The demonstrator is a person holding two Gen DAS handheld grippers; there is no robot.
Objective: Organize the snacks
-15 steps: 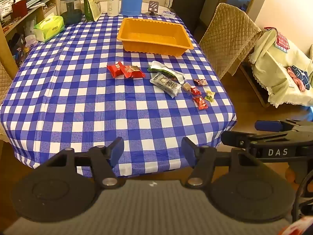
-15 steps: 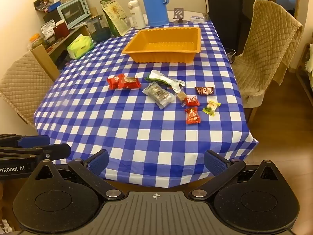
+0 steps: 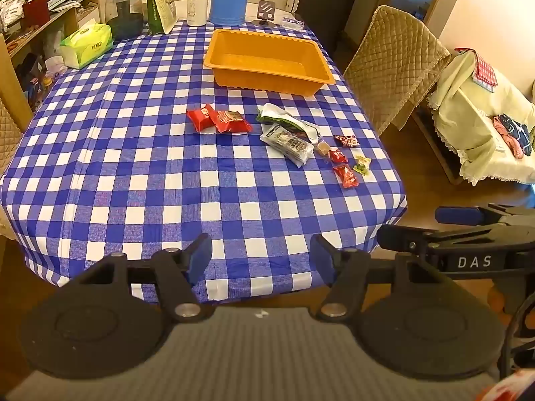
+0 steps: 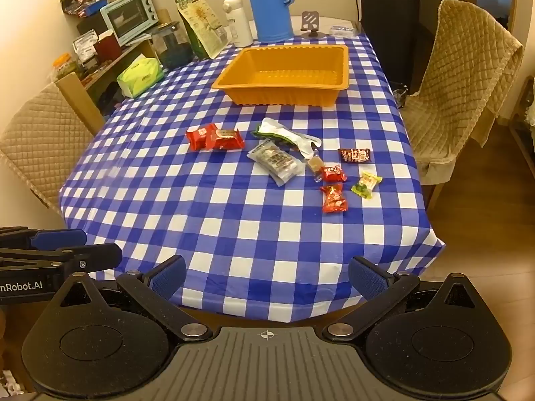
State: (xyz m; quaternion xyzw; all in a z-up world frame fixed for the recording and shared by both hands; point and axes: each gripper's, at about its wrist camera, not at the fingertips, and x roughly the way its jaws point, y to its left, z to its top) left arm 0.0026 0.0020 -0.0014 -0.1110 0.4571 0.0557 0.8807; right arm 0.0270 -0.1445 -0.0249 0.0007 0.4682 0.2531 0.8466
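Snacks (image 4: 281, 163) on checked tablecloth (image 4: 234, 220), left hand-held gripper (image 3: 260, 260) parted, empty, right hand-held gripper (image 4: 267, 277) wide, empty

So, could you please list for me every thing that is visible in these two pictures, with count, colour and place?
tray: 1, orange, empty, far middle of table
tablecloth: 1, blue and white check, covers table
red snack packs: 2, red, touching, left of the other snacks
clear snack bag: 1, transparent, centre
green-white pouch: 1, just behind the clear bag
small wrapped snacks: 5, two red, one brown, one dark, one yellow-green, right of the clear bag
jug: 1, blue, far edge
white bottle: 1, left of jug
tissue pack: 1, green, far left
chairs: 2, beige quilted covers, both sides
toaster oven: 1, pale blue, shelf at left
left gripper: 1, black, blue pads, open, empty
right gripper: 1, same, open wide, empty
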